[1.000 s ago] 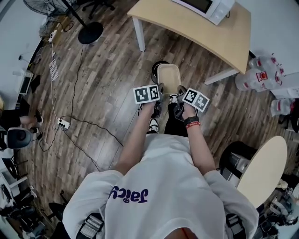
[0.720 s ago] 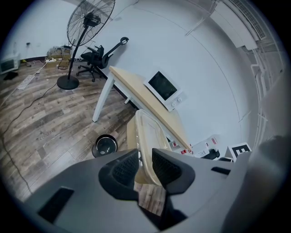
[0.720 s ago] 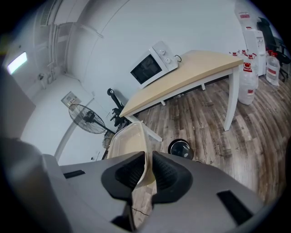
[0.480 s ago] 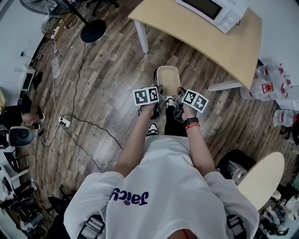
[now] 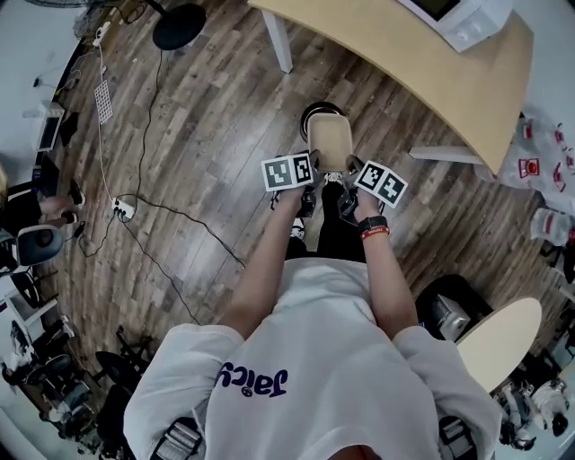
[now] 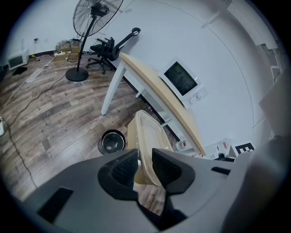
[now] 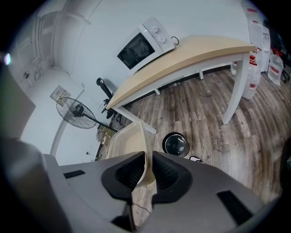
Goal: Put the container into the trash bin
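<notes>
A beige plastic container (image 5: 331, 144) is held in the air between both grippers, just above and in front of a small round black trash bin (image 5: 316, 115) on the wooden floor. My left gripper (image 5: 310, 176) is shut on the container's left rim (image 6: 148, 136). My right gripper (image 5: 349, 180) is shut on its right rim (image 7: 132, 145). The bin (image 6: 111, 142) shows below and left of the container in the left gripper view. In the right gripper view the bin (image 7: 176, 144) sits right of it. The container hides part of the bin in the head view.
A light wooden table (image 5: 404, 63) with white legs stands just beyond the bin, a white microwave (image 5: 454, 16) on it. Water bottles (image 5: 539, 162) are stacked at the right. A floor fan base (image 5: 178, 25) and cables (image 5: 135, 207) lie to the left. A round stool (image 5: 499, 332) stands at the right.
Both grippers have come down with the container and moved a little forward, closer over the bin. The bin now shows more from behind the container's far edge.
</notes>
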